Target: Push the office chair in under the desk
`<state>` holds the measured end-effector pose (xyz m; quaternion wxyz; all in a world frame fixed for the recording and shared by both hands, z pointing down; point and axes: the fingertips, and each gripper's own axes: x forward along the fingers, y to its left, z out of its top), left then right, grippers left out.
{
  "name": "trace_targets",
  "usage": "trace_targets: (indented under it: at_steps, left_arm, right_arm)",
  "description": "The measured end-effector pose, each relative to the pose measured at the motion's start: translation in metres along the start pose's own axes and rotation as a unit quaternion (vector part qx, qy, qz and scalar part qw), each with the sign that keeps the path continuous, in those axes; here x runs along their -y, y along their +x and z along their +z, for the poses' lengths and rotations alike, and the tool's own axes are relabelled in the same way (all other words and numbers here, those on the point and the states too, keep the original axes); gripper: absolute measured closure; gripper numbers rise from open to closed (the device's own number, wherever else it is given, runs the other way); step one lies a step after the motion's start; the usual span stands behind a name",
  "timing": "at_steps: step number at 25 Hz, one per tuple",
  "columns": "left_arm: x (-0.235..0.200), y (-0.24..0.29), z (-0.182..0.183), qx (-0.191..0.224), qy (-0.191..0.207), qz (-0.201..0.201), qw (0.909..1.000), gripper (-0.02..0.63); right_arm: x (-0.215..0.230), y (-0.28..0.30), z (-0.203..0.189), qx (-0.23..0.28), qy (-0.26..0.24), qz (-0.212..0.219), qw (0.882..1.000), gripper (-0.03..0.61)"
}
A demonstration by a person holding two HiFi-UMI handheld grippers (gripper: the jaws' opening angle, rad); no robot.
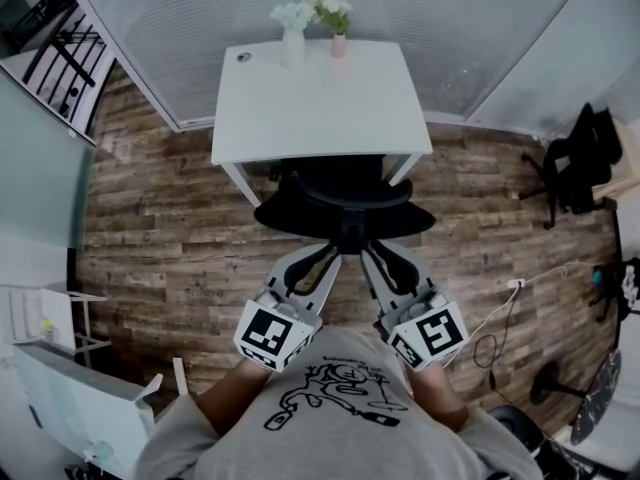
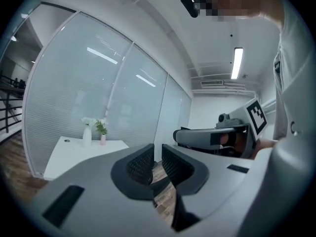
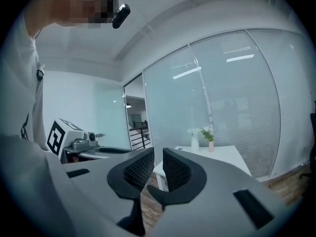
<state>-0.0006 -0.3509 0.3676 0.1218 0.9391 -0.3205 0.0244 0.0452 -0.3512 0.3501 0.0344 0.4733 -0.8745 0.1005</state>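
Observation:
The black office chair (image 1: 345, 203) stands at the front of the white desk (image 1: 320, 98), its seat partly under the tabletop and its back toward me. Both grippers are held out side by side just behind the chair back. The left gripper (image 1: 318, 260) points at the back's left half and the right gripper (image 1: 385, 258) at its right half; whether the tips touch it I cannot tell. In the left gripper view the jaws (image 2: 157, 164) stand a narrow slit apart with nothing between them. The right gripper (image 3: 158, 169) looks the same. The desk (image 2: 74, 154) lies ahead.
A white vase of flowers (image 1: 293, 28) and a small pink pot (image 1: 338, 28) stand at the desk's far edge against the glass wall. Another black chair (image 1: 575, 158) is at the right. A white cable (image 1: 515, 288) runs over the wood floor, and a white rack (image 1: 60, 318) stands at the left.

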Motion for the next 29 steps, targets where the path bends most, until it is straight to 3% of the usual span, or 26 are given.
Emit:
trace_targets:
  at_steps: [5,29]
  left_arm:
    - [0.011,-0.011,-0.001,-0.003,0.036,-0.001,0.9994,0.565]
    - [0.005,-0.017,0.005,0.015,0.021,0.014,0.9996,0.565]
  right_arm:
    - [-0.019,-0.007,0.001,0.005,-0.004,0.007,1.0,0.519]
    - [-0.032,-0.006,0.008,0.023,-0.025,0.02,0.999,0.526]
